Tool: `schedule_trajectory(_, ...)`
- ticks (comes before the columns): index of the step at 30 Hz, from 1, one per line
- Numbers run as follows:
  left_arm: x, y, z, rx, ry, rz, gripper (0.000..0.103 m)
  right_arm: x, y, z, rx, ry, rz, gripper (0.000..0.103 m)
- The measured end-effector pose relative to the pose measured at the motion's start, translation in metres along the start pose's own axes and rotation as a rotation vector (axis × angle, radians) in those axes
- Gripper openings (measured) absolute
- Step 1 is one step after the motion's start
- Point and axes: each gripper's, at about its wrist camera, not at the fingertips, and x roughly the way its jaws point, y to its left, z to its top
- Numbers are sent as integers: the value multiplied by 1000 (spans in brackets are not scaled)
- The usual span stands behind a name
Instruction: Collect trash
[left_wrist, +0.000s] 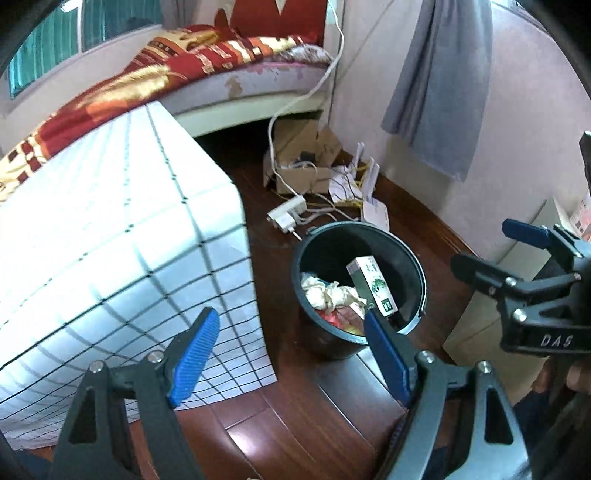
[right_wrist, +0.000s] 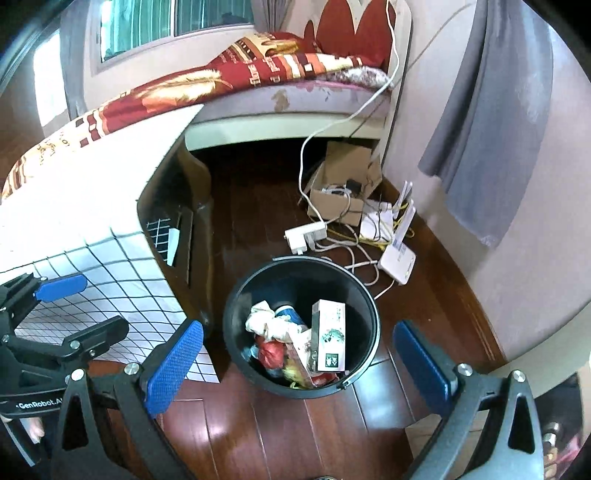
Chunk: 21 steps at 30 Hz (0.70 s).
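A black trash bin (left_wrist: 408, 258) (right_wrist: 236, 295) stands on the dark wooden floor. Inside lie a white and green carton (left_wrist: 373, 284) (right_wrist: 328, 336), crumpled paper (left_wrist: 328, 291) (right_wrist: 269, 321) and a red wrapper (right_wrist: 271, 350). My left gripper (left_wrist: 290, 314) hangs above the bin's near left side, open, with nothing between its blue pads. My right gripper (right_wrist: 298, 328) is over the bin, also wide open and holding nothing. Each gripper shows in the other's view: the right gripper (left_wrist: 495, 247) at the right edge, the left gripper (right_wrist: 92, 306) at the left edge.
A table under a white grid cloth (left_wrist: 110, 240) (right_wrist: 74, 206) stands left of the bin. Behind are a bed with a red quilt (right_wrist: 221, 81), a cardboard box (right_wrist: 343, 184), a power strip (right_wrist: 304, 234), a router (right_wrist: 397, 258) and cables. A pale cabinet (left_wrist: 517, 277) is at the right.
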Motion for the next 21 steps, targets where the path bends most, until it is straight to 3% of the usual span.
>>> schedule_trajectory(7,-62,13,-2,-28,-96,35,82,-58,23,7,-7,-64,9,103)
schedule_trajectory(17,-117,18,-16,-66,-171,72,100,-114,44,-1,20,-122,6,103)
schedule_trajectory(21,-136,12,-26,-65,-221,107,103,-131,50,-6,3,-147,-12,103)
